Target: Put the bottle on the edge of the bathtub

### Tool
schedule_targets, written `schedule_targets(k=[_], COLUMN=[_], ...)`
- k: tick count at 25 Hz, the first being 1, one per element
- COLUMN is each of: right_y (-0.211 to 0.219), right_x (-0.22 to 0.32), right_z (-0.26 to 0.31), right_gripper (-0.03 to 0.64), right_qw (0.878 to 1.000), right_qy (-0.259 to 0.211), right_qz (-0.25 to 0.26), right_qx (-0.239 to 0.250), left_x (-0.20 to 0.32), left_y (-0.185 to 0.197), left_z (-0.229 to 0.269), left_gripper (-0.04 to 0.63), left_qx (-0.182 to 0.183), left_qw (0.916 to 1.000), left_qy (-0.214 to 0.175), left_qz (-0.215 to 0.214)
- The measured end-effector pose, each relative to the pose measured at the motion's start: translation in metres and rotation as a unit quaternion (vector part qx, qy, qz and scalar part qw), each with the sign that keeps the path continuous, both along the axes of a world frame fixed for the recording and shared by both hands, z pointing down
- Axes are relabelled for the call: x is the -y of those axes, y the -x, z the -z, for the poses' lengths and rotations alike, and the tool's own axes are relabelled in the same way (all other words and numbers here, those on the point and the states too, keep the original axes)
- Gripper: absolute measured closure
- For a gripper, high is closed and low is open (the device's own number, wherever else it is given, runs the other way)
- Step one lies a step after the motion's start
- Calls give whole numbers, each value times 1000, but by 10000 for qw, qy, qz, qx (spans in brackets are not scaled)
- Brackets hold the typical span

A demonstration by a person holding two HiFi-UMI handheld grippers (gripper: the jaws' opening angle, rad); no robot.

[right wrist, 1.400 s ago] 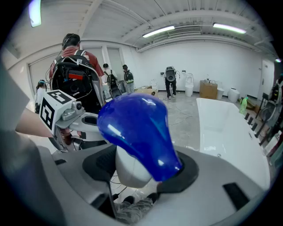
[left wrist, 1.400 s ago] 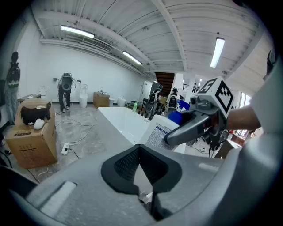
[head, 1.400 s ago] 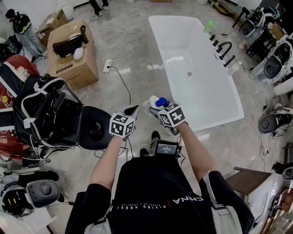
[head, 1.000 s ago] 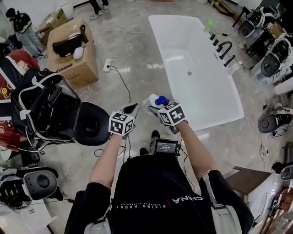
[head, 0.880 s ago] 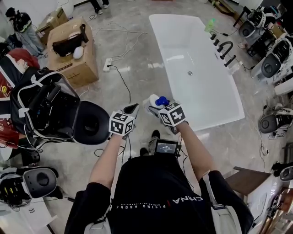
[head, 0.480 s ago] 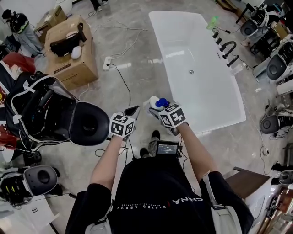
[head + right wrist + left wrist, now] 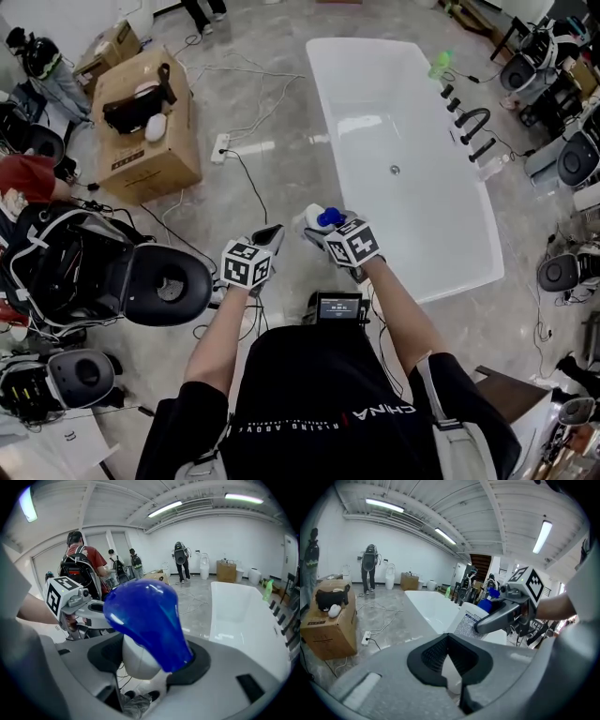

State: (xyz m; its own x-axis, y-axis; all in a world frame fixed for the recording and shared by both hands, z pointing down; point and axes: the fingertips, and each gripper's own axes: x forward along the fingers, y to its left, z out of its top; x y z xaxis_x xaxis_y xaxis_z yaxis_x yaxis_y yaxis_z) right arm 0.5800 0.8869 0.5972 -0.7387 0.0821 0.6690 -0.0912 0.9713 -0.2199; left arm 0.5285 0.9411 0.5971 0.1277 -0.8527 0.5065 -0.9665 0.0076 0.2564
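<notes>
Find bottle [image 7: 140,620] clamped between the wide-set jaws of right gripper [image 7: 317,223]: smooth white plastic body, bulbous glossy blue top. Read it as held in the air above the floor [image 7: 291,169], near the bathtub [image 7: 323,112] but not on its rim. Note tub as a long white rectangle, glossy, with rounded corners; floor as polished grey marbled stone. See left gripper [image 7: 270,234] alongside, dark ribbed pads meeting at the tips, nothing between. Cannot read fine print on the bottle's label; lose lower body behind grey gripper housing in right gripper view, and most of it under the marker cube [image 7: 353,240] in head view.
</notes>
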Motion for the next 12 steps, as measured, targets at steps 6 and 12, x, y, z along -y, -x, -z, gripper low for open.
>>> schedule_targets(k=[6,12], right_y=[18,53], right_x=[35,57], right_z=[2,-5], right_gripper=[342,342], right_qw=[10000,9999], right_qy=[38,52], right_qz=[79,148], right_qx=[24,-50], left_x=[25,46], left_y=[17,52], left_z=[6,-9], left_gripper=[586,586], left_qx=[-121,-205], left_qw=[9997,9995], left_qy=[-128,-17], left_qz=[197,260])
